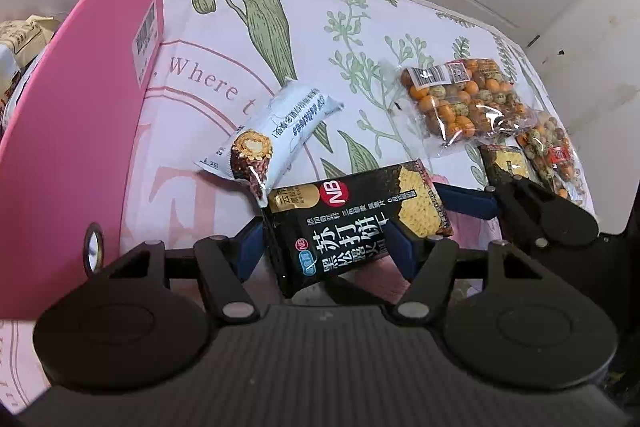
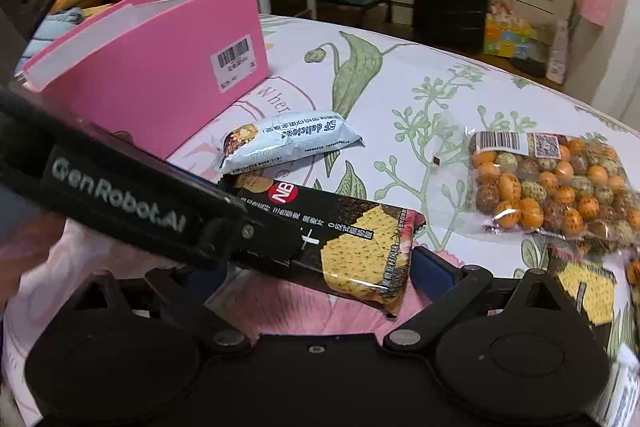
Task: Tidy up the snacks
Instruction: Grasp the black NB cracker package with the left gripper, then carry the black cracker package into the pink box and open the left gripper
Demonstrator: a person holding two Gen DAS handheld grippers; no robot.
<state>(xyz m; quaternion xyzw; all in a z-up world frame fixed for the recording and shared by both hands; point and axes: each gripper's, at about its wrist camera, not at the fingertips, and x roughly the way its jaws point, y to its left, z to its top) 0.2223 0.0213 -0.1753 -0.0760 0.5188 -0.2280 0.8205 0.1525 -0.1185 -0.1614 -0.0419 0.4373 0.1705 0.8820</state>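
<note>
The tall pink cardboard box [image 1: 76, 155] stands on the floral-clothed worktop [image 1: 224, 15] with tan and white snack packets [image 1: 24, 39] inside. Just beside it, the left claw [image 1: 326, 247] grips a black cracker packet [image 1: 344, 223]. The right claw [image 2: 316, 271] stands wide open around that packet's far end.
</note>
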